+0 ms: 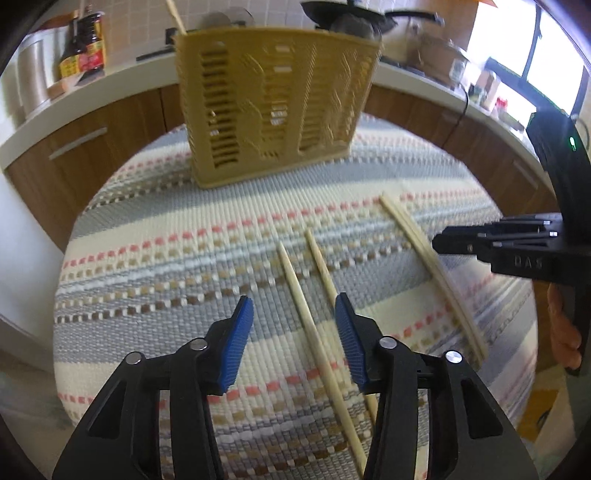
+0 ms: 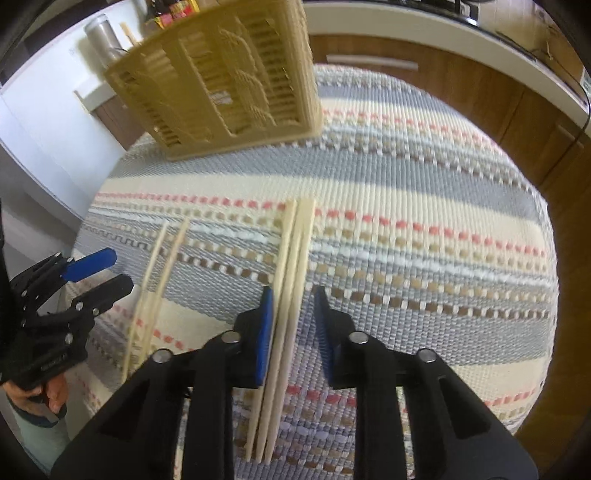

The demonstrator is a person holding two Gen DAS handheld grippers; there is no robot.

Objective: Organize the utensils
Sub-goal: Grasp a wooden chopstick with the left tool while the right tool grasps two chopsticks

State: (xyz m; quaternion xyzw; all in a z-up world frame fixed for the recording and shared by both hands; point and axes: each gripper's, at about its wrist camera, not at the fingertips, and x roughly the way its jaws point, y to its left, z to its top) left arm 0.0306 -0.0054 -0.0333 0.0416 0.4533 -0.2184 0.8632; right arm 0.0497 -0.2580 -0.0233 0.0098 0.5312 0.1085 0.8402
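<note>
A tan slatted utensil holder (image 1: 277, 107) (image 2: 221, 85) stands at the far side of the striped mat (image 1: 166, 266) (image 2: 406, 221), with one chopstick (image 1: 175, 16) poking out of it. Two loose chopsticks (image 1: 295, 288) (image 2: 159, 280) lie on the mat; my left gripper (image 1: 293, 301) (image 2: 118, 271) hovers open over them, one stick between its blue pads, the other by the right pad. A tight pair of chopsticks (image 2: 295, 251) (image 1: 417, 247) lies to the right. My right gripper (image 2: 293, 291) (image 1: 436, 243) straddles it, left pad beside the sticks, right pad apart.
Behind the mat runs a white counter over wooden cabinets (image 1: 92, 147), carrying sauce bottles (image 1: 83, 44), a metal canister (image 1: 33, 74) and a pot (image 1: 439, 55). A person's hand (image 1: 561, 332) holds the right gripper's handle. The mat's rounded edge drops off on all sides.
</note>
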